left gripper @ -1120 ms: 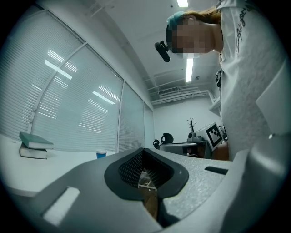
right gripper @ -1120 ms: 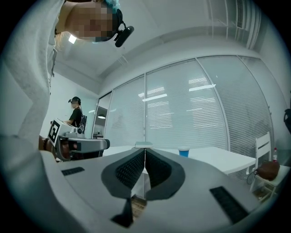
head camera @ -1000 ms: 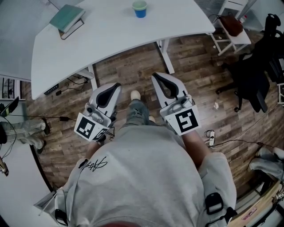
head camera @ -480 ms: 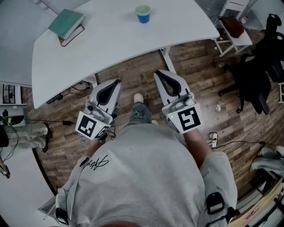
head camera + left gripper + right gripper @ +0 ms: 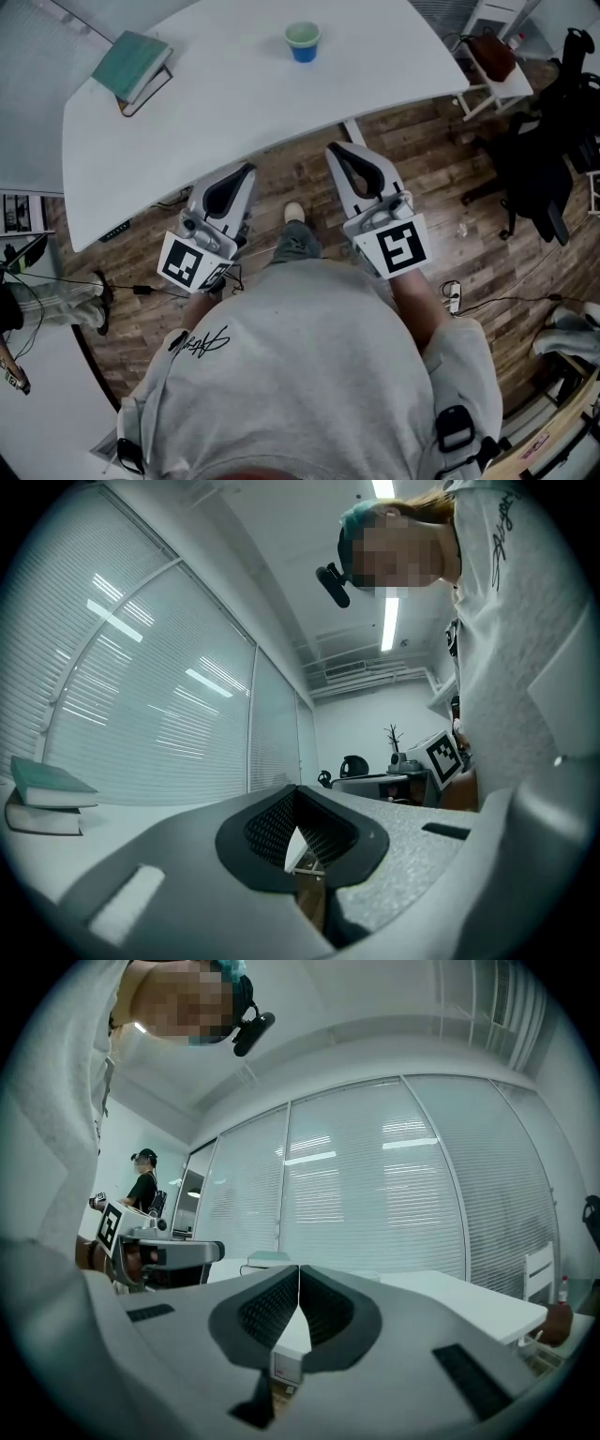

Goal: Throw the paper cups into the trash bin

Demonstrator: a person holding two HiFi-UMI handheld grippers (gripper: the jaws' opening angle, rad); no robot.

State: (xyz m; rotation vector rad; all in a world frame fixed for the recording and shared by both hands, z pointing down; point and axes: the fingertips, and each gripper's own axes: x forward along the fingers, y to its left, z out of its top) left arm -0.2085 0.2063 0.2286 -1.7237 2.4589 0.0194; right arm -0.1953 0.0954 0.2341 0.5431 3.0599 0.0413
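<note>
A blue paper cup [image 5: 302, 41] with a pale green inside stands upright toward the far side of the white table [image 5: 234, 103]. Both grippers are held level side by side over the wooden floor, pointing at the table's near edge. My left gripper [image 5: 246, 172] is shut with nothing in it, its tips just short of the edge. My right gripper [image 5: 336, 150] is shut and empty too, its tips at the edge. The cup stands well beyond both. In the left gripper view the left gripper [image 5: 296, 794] shows its jaws together, as the right gripper [image 5: 299, 1271] does in its own view. No trash bin is in view.
A teal book [image 5: 131, 66] lies at the table's far left. A black office chair [image 5: 539, 159] and a white stool with a brown bag [image 5: 489, 54] stand at the right. Cables and a power strip [image 5: 450, 293] lie on the floor. Another person [image 5: 143, 1185] stands far off.
Both grippers have moved forward together toward the table, still shut. The table's edge and the cup now sit nearer to them in the head view.
</note>
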